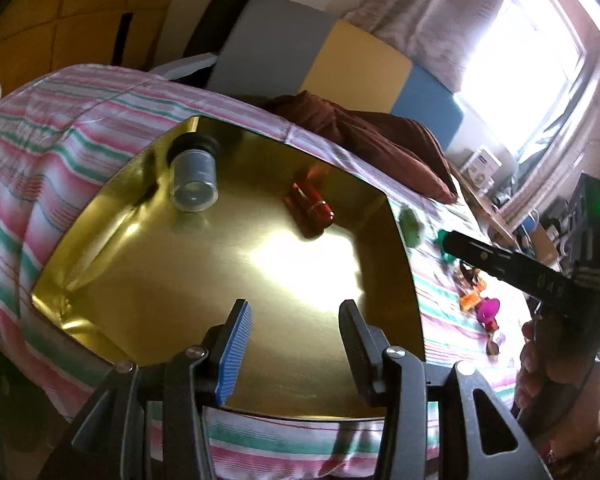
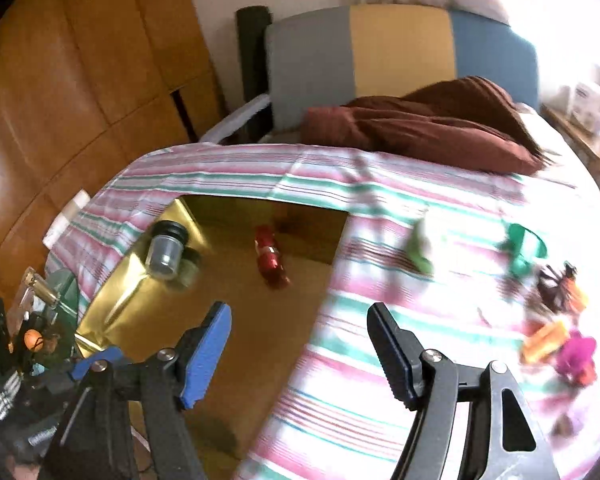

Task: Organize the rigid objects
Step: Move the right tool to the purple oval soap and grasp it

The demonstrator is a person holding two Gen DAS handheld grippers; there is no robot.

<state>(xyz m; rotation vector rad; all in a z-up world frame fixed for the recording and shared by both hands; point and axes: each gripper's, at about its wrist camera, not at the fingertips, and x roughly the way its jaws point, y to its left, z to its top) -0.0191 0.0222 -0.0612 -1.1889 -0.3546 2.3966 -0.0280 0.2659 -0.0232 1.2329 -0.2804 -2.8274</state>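
Note:
A gold tray (image 1: pixel 112 264) lies on the striped bed. In it lie a clear jar with a black lid (image 1: pixel 194 178) and a red bottle (image 1: pixel 310 206), both on their sides. My left gripper (image 1: pixel 296 316) is open and empty over the tray's near edge. My right gripper (image 2: pixel 300 320) is open and empty, above the tray's right edge (image 2: pixel 332 272); the jar (image 2: pixel 166 254) and red bottle (image 2: pixel 270 260) show beyond it. Loose toys lie on the sheet to the right: a light green piece (image 2: pixel 418 248), a dark green piece (image 2: pixel 520 248), orange (image 2: pixel 544 340) and magenta (image 2: pixel 576 354) ones.
A brown pillow (image 2: pixel 428 128) lies at the bed's head against a grey, yellow and blue headboard (image 2: pixel 396 44). A wooden wardrobe (image 2: pixel 80 80) stands at the left. A cluttered side table (image 1: pixel 488 184) sits by the bright window at the right.

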